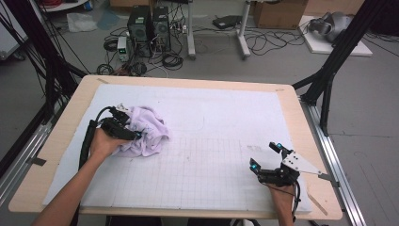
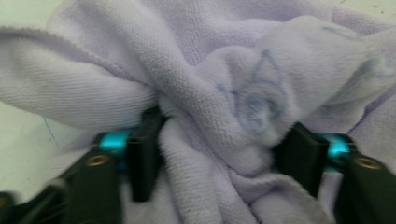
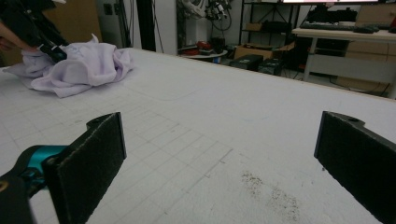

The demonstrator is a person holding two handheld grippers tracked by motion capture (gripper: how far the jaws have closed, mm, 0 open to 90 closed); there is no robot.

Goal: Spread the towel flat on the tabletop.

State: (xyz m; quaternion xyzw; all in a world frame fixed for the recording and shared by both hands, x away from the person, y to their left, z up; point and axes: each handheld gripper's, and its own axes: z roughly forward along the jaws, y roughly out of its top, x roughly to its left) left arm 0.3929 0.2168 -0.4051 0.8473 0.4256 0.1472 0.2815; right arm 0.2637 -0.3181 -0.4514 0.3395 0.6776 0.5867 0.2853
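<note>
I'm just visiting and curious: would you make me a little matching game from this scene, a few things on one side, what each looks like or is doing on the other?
Things:
1. left gripper
2. right gripper
3. cloth
4. table mat

States:
A. white, marked with a faint grid
B. lilac, crumpled in a heap
C. jaws wide apart, nothing between them
D. jaws pressed into a bunched fold

Pairs: 1-D, 2-C, 3-B, 4-A
</note>
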